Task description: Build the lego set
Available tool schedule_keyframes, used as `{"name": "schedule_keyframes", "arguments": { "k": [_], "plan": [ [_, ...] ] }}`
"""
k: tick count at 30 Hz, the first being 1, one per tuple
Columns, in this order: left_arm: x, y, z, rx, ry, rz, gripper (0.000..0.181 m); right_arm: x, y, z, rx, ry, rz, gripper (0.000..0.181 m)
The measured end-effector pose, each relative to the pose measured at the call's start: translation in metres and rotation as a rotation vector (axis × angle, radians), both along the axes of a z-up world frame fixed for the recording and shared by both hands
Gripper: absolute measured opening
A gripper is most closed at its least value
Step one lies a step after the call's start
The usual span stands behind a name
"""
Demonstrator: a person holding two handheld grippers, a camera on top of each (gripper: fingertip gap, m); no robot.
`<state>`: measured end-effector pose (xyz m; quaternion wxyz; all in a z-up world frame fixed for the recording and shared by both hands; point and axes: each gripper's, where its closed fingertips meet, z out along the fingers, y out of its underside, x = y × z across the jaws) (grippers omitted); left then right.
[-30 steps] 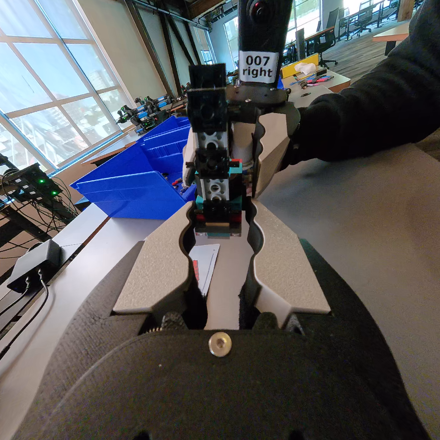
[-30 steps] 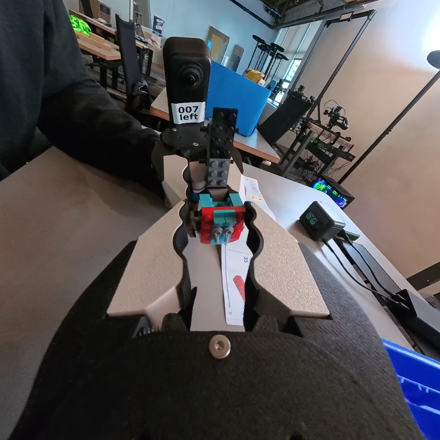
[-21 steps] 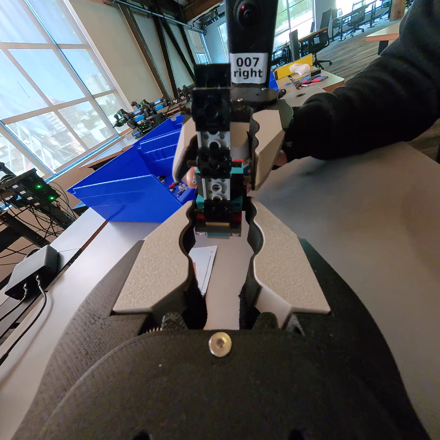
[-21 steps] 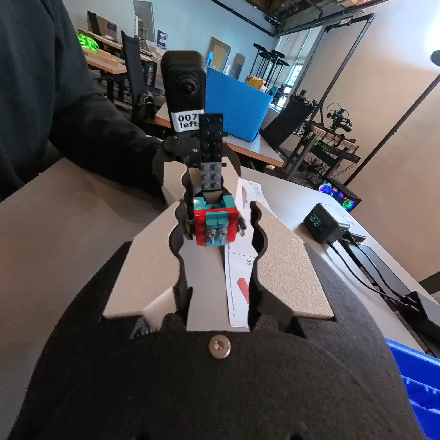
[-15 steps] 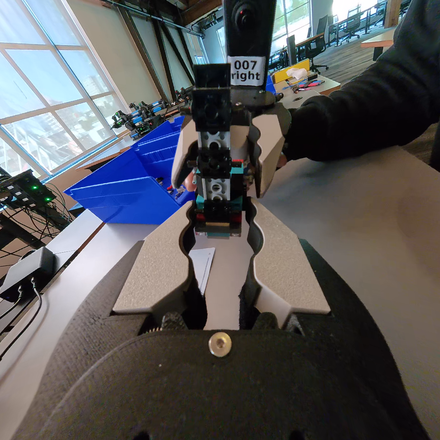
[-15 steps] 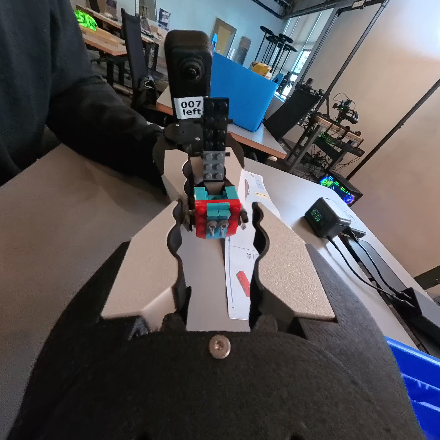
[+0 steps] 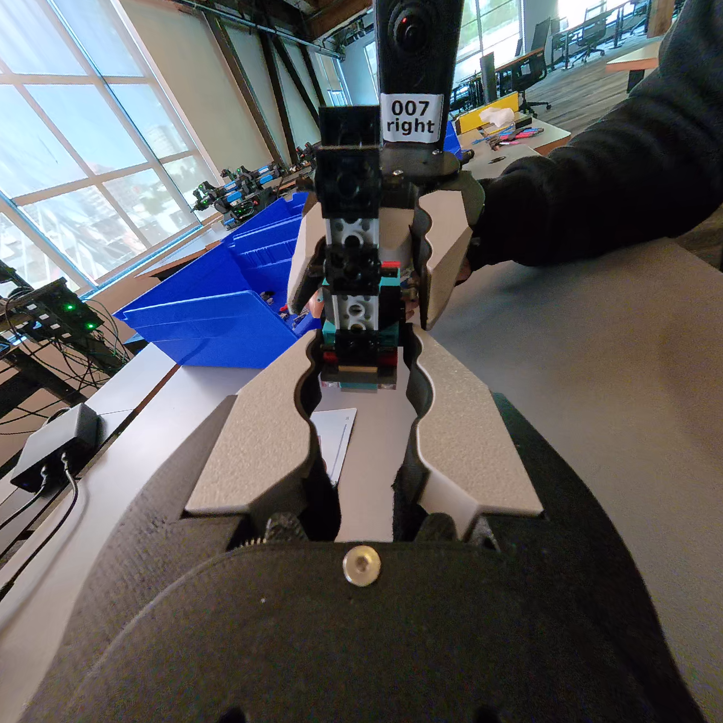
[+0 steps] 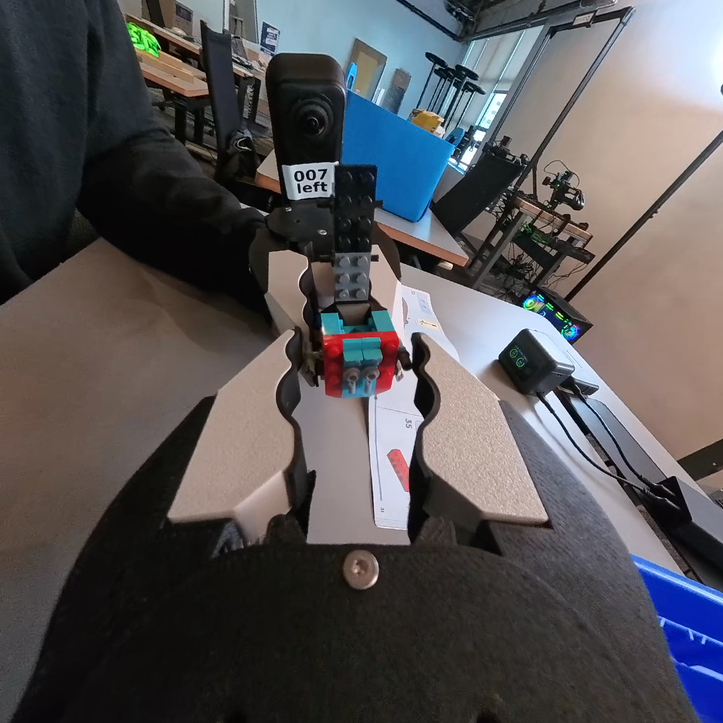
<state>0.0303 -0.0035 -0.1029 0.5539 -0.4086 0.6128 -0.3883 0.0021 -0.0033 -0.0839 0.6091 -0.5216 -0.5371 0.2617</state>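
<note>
1. My left gripper (image 7: 359, 354) is clamped on the lego model (image 8: 362, 362) at frame centre: red and teal block, grey and black strip rising.
2. My right gripper (image 8: 354, 352) stands apart, seemingly just clear of it.
3. Grey table (image 7: 587, 391) below; blue bin (image 7: 219, 313) left.

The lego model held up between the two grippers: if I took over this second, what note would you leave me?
Left gripper: shut on the lego model, holding it above the table.
Right gripper: open, its fingers either side of the model's red and teal end, apparently not clamping.
Things: instruction booklet lies on the table under the model; blue bin with a few loose parts stands beyond it.
Done: red and teal block joined to a grey and black studded strip.
Left: probably more pieces; check the booklet, since the pictures do not show the remaining steps.
</note>
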Motion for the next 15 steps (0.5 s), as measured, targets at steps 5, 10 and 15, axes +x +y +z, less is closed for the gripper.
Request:
{"name": "schedule_keyframes", "arguments": {
  "k": [5, 10, 15],
  "plan": [
    [0.0007, -0.001, -0.0009, 0.013, 0.005, 0.003, 0.041, -0.0003, -0.0013, -0.0003, 0.02, -0.004, 0.007, 0.056],
    [0.0006, 0.0001, -0.0009, 0.032, 0.006, 0.018, 0.04, -0.0005, -0.0001, -0.0011, 0.021, -0.019, 0.003, 0.055],
    [0.0001, 0.0009, -0.0004, 0.035, 0.005, 0.024, 0.04, -0.0009, 0.0006, -0.0005, 0.012, -0.018, -0.001, 0.055]
  ]
}}
